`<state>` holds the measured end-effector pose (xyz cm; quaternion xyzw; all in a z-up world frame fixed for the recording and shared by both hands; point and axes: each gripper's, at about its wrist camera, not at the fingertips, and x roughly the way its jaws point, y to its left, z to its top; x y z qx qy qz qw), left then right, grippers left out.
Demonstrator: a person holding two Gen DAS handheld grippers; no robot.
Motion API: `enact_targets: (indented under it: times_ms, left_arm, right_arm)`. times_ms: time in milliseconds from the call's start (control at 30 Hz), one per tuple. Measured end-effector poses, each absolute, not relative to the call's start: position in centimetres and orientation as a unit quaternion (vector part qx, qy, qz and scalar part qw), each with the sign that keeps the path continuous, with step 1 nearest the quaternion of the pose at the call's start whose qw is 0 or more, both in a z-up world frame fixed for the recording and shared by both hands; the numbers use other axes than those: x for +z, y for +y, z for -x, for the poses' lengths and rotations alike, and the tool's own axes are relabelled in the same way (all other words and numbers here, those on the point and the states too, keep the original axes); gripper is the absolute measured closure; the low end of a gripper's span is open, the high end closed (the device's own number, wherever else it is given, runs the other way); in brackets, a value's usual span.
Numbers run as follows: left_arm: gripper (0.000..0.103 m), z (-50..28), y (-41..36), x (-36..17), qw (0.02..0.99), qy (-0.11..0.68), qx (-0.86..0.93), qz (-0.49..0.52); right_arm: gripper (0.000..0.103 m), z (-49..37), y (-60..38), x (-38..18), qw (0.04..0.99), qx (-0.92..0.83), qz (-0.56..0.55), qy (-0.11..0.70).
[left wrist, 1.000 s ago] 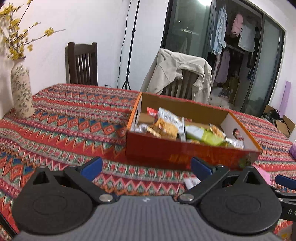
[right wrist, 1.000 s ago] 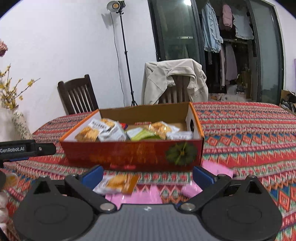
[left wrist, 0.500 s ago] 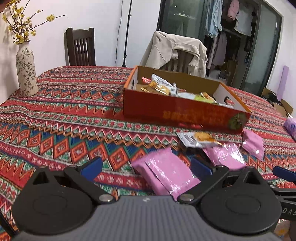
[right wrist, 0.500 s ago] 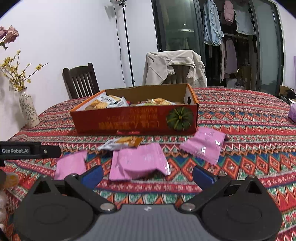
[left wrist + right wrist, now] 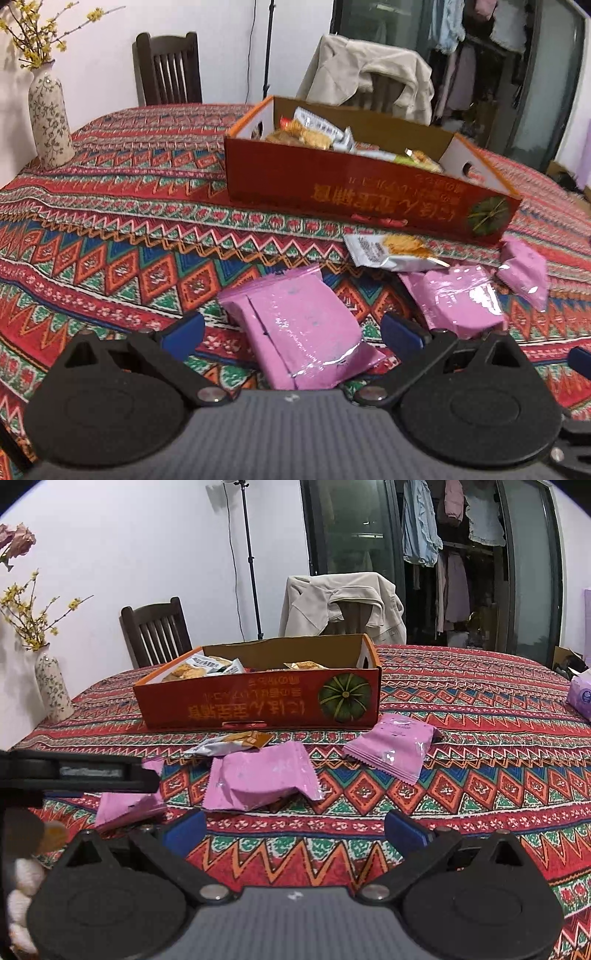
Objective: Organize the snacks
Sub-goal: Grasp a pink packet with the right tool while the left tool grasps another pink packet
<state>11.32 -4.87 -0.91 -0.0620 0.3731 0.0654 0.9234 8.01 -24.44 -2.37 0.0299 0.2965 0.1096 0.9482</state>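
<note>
An orange cardboard box [image 5: 354, 192] [image 5: 258, 701] holds several snack packets on the patterned tablecloth. In front of it lie three pink packets and a white-and-orange cracker packet [image 5: 391, 251] [image 5: 229, 743]. My left gripper [image 5: 291, 332] is open, and the nearest pink packet [image 5: 299, 328] lies between its blue fingertips. My right gripper [image 5: 293, 829] is open above bare cloth, just short of the middle pink packet [image 5: 262, 779]. Another pink packet [image 5: 391, 749] lies to the right. The left gripper's body [image 5: 77, 771] shows at the left of the right wrist view.
A flowered vase [image 5: 50, 118] [image 5: 51, 686] stands at the table's left edge. Two chairs stand behind the table, one draped with a beige jacket [image 5: 343, 602]. A purple tissue pack [image 5: 580, 698] sits at the far right. A light stand [image 5: 251, 561] rises by the wall.
Both grippers have pulled back from the box and dropped lower toward the loose packets. The left one has closed in until a pink packet lies between its fingers. Both stay open.
</note>
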Motion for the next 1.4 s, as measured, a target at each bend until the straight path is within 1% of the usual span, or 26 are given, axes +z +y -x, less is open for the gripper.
enact_targets:
  times_ms: [200,267,300,333,367,400,433,700,833,1000,1233,1400]
  left_arm:
    - [0.000,-12.4,-4.2,-2.1,0.915,0.389,0.095,0.057]
    - [0.004,-12.6,-4.0,-2.1,0.914,0.391,0.094,0.053]
    - [0.011,-12.6,-3.8,-2.0,0.915,0.391,0.092,0.050]
    - [0.023,-12.5,-3.7,-1.8,0.915,0.389,0.090,0.050]
    - [0.030,-12.4,-3.5,-1.6,0.917,0.387,0.085,0.052]
    - [0.036,-12.3,-3.3,-1.4,0.918,0.385,0.080,0.054]
    - [0.038,-12.2,-3.0,-1.3,0.918,0.386,0.069,0.064]
    - [0.039,-11.2,-1.9,-0.1,0.933,0.351,0.051,0.066]
    - [0.039,-10.7,-1.2,0.8,0.940,0.333,0.040,0.066]
    - [0.039,-10.7,0.0,1.7,0.945,0.317,0.035,0.067]
    - [0.039,-11.5,2.1,2.0,0.946,0.310,0.039,0.082]
    - [0.039,-12.3,3.3,1.7,0.943,0.317,0.044,0.092]
  right_arm:
    - [0.000,-9.2,-24.5,-2.6,0.946,0.104,-0.022,0.305]
    - [0.000,-9.4,-24.4,-2.5,0.947,0.107,-0.020,0.304]
    - [0.000,-9.5,-24.3,-2.3,0.947,0.108,-0.019,0.303]
    - [0.000,-9.6,-24.2,-2.3,0.947,0.109,-0.018,0.302]
    - [0.000,-9.7,-24.1,-2.2,0.947,0.110,-0.017,0.302]
    - [0.000,-9.8,-24.0,-2.1,0.947,0.111,-0.016,0.302]
    - [0.000,-9.9,-24.0,-2.1,0.947,0.110,-0.014,0.302]
    - [0.000,-10.5,-23.4,-2.2,0.944,0.108,-0.007,0.310]
    - [0.000,-9.9,-21.9,-2.1,0.951,0.101,0.026,0.292]
    - [0.000,-10.6,-20.0,-1.9,0.947,0.115,0.046,0.295]
    - [0.000,-14.7,-17.4,-2.3,0.937,0.107,0.072,0.326]
    - [0.000,-18.0,-16.9,-3.7,0.923,0.098,0.063,0.368]
